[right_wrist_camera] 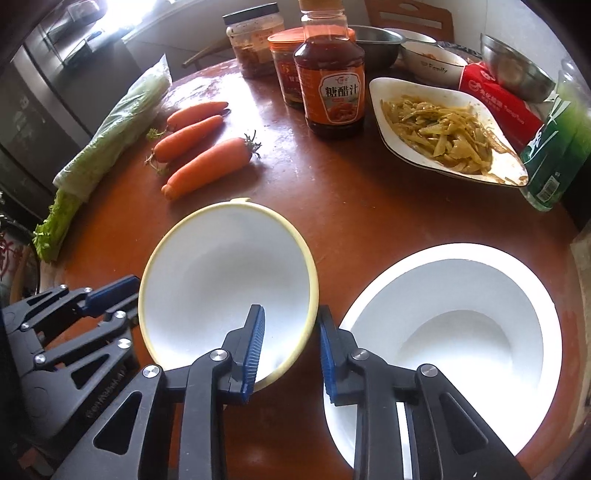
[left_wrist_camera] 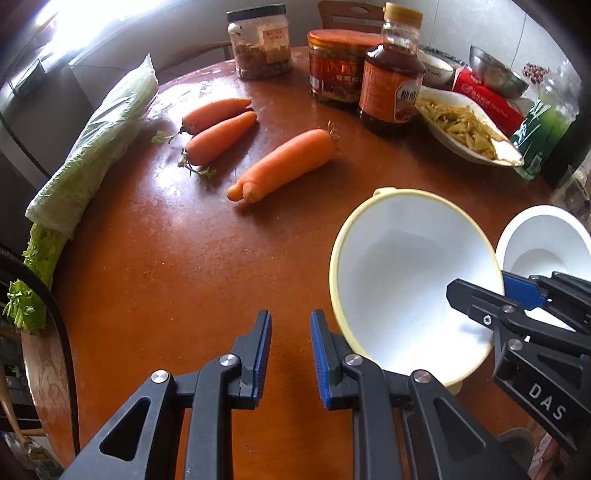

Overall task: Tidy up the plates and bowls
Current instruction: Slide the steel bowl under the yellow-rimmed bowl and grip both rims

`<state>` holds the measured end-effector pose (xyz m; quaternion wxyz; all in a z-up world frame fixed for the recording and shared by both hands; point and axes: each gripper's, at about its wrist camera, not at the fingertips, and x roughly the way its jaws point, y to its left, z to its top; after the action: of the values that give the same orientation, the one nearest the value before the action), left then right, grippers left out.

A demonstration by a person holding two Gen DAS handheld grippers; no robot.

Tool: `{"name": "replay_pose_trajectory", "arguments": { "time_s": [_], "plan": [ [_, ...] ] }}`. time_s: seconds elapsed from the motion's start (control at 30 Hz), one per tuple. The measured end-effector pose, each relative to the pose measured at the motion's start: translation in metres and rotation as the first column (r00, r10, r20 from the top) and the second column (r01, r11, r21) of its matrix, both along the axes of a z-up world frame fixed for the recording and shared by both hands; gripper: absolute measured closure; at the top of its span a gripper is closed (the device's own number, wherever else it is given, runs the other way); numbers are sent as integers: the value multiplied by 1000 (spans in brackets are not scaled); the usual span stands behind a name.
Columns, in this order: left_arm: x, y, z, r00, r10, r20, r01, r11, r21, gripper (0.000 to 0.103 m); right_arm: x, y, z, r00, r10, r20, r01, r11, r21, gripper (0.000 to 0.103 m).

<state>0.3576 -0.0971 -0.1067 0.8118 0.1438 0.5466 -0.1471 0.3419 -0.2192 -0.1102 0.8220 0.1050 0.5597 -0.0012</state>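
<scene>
Bowls sit at the near edge of a round reddish-brown table (right_wrist_camera: 332,192), which fills most of what I see from both wrist cameras; behind it there is a pale wall, bright light at the upper left, dark cabinets on the left and a wooden chair back (right_wrist_camera: 410,18) at the far side. Going down in size, I see bagged celery (left_wrist_camera: 92,147) along the left rim, a white dish (right_wrist_camera: 443,133) of yellowish shredded food on the right, three carrots (left_wrist_camera: 284,166) mid-table, a sauce bottle (right_wrist_camera: 330,77), two jars (left_wrist_camera: 258,40) behind it, a red packet (right_wrist_camera: 498,103), a green bottle (right_wrist_camera: 554,147) and steel bowls (right_wrist_camera: 513,70) at the back. The yellow bowl (right_wrist_camera: 229,280), white inside with a yellow rim, is tilted, its mouth turned toward me. My right gripper (right_wrist_camera: 291,350) straddles its near-right rim: one blue-padded finger is inside the bowl, the other outside, between it and the white plate (right_wrist_camera: 461,332). Whether the pads are pressing the wall I cannot tell; the gap looks narrow. The white plate, deep with a broad rim, lies flat just right of the yellow bowl, partly under my right finger. My left gripper (left_wrist_camera: 290,354) hovers over bare tabletop just left of the yellow bowl, its fingers set narrowly apart with nothing between them.
</scene>
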Motion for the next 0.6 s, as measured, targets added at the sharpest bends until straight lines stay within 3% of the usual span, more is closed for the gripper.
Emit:
{"name": "replay_pose_trajectory", "arguments": {
  "time_s": [0.13,0.27,0.37,0.6],
  "plan": [
    [0,0,-1,1000,5,-2,-5,1000,-6,81,1,2,-1,1000,9,0,-9,1000,-22,75],
    [1,3,0,1000,13,-10,-13,1000,-24,82,-1,-4,0,1000,-7,19,7,1000,-2,84],
    [1,5,2,1000,15,-10,-15,999,-40,82,-2,-11,0,999,-16,35,15,999,35,85],
    [2,7,4,999,17,-33,-20,996,-81,87,-6,-11,5,998,-19,53,18,1000,21,87]
  ]
}}
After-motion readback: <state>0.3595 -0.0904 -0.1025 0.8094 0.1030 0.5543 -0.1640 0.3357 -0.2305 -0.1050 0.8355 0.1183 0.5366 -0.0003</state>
